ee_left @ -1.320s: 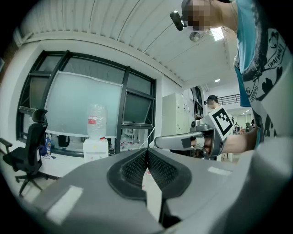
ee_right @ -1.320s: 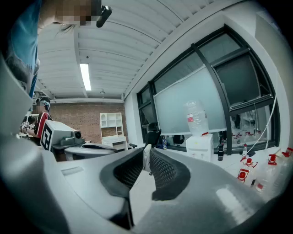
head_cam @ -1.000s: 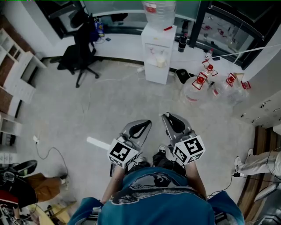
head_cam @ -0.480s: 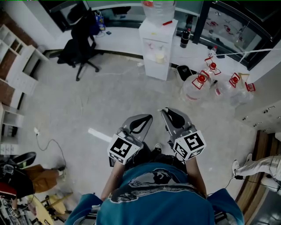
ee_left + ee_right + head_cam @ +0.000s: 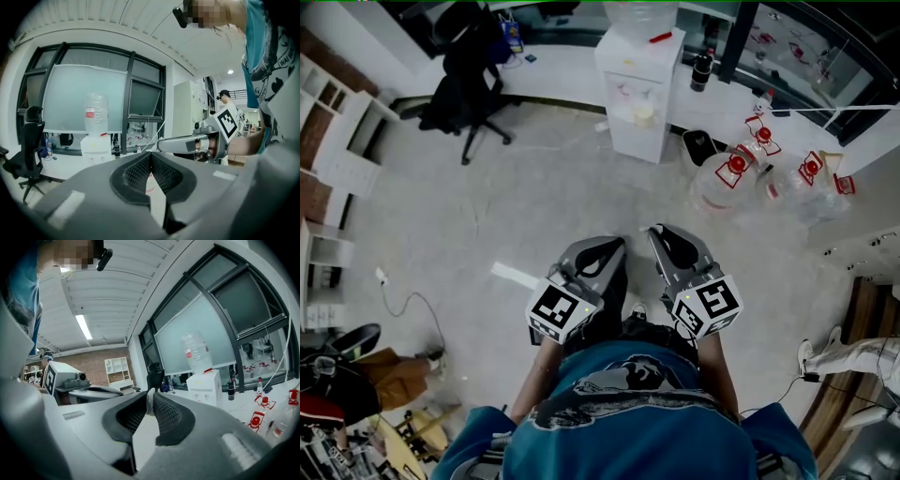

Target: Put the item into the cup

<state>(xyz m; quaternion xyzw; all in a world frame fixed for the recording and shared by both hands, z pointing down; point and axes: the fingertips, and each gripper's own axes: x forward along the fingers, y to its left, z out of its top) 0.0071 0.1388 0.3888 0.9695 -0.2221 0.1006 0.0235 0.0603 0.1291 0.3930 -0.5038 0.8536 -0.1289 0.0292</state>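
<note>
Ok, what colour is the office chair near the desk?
The office chair is black; the head view shows it best.

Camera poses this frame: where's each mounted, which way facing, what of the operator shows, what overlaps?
Head view: on the head, steeply down at the floor; teal shirt, left gripper, right gripper show.
Left gripper view: on the left gripper, along its shut jaws toward the water dispenser; shirt and right gripper at right.
Right gripper view: on the right gripper, along jaws pinching a small pale item; left gripper at left.
Shared: all see the water dispenser.
</note>
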